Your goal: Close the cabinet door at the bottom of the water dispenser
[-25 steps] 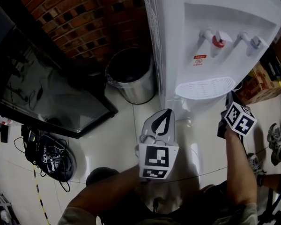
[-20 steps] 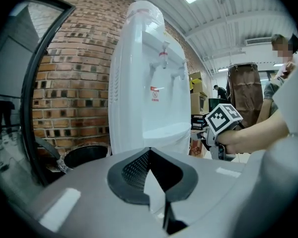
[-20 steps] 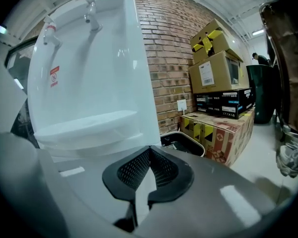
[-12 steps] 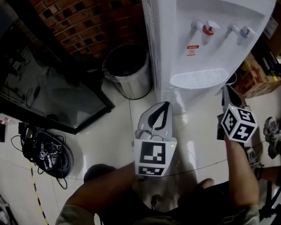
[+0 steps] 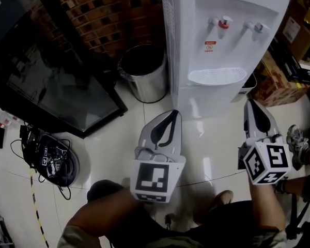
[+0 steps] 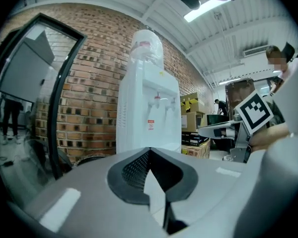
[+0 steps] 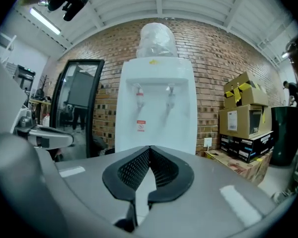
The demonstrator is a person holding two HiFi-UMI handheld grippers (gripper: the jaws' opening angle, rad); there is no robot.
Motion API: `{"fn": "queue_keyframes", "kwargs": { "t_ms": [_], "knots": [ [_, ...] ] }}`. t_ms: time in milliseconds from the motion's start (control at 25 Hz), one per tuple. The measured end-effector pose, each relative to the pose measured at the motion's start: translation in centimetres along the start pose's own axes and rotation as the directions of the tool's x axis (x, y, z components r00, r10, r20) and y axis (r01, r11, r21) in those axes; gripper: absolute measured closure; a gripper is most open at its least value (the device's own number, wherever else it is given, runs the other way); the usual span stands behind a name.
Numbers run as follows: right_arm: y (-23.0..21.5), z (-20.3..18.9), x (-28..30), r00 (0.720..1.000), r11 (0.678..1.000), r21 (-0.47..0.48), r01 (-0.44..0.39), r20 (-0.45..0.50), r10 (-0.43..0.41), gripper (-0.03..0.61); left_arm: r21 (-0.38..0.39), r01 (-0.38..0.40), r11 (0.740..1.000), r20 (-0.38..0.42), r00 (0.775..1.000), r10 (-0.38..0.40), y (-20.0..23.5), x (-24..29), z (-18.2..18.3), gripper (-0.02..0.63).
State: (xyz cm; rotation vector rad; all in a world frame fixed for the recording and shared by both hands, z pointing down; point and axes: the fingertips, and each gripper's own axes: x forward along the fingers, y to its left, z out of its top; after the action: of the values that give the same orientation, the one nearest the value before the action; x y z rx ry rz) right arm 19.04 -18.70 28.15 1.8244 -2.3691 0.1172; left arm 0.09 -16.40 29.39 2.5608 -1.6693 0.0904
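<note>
Two claws hang over the pale tiled floor, near the person and well apart from the water dispenser (image 5: 232,4) at the far side. The left claw (image 5: 171,117) is clenched on nothing, its jaws meeting at the tips in its own view (image 6: 149,150). The right claw (image 5: 251,107) is likewise clenched and empty (image 7: 149,148).

The dispenser stands against a brick wall (image 5: 108,14). The cabinet door (image 5: 209,99) at its foot shows from the head view as a flat white face that looks flush with the body. Both claw views hide it behind their own jaws. Above it sits the drip tray (image 5: 217,76), under a red tap (image 5: 225,22) and a blue tap (image 5: 257,27).

On top of the dispenser a clear water bottle (image 7: 156,41) stands upside down. Whether it holds water cannot be made out.

Just left of the dispenser is a round metal bin (image 5: 150,92) lined with a black bag. Its inside is too dark to tell what lies in it.

To the right, cardboard boxes (image 5: 279,81) are stacked, the upper ones shut (image 7: 246,118).

Far left, a black-framed glass panel (image 5: 57,94) leans by the wall, with a tangle of cables (image 5: 51,161) on the floor near it.
</note>
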Motion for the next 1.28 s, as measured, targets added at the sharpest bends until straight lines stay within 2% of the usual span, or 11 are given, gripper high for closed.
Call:
{"fn": "queue_keyframes", "kwargs": {
  "t_ms": [160,320,880,1280],
  "knots": [
    [2.6,0.5,-3.4,0.999,0.999,-0.008,-0.052,0.006,0.052,0.578,-0.042,-0.003,0.999,0.027,1.0,0.004,-0.5,-3.1,1.7,0.614],
    [4.5,0.6,-6.9,0.997,0.997,-0.01,-0.082,0.01,0.082,0.578,0.006,0.025,1.0,0.052,0.998,-0.026,-2.3,-5.9,2.3,0.614],
    [9.6,-2.2,-16.6,0.986,0.986,-0.03,-0.165,-0.029,0.164,0.578,0.137,0.088,0.987,0.016,0.996,-0.091,-8.2,-12.2,0.9,0.614],
    [10.6,-2.3,-19.4,0.982,0.981,-0.036,-0.19,-0.011,0.189,0.578,0.136,0.061,0.989,-0.005,0.998,-0.061,-9.2,-14.9,-0.3,0.614]
  ]
}}
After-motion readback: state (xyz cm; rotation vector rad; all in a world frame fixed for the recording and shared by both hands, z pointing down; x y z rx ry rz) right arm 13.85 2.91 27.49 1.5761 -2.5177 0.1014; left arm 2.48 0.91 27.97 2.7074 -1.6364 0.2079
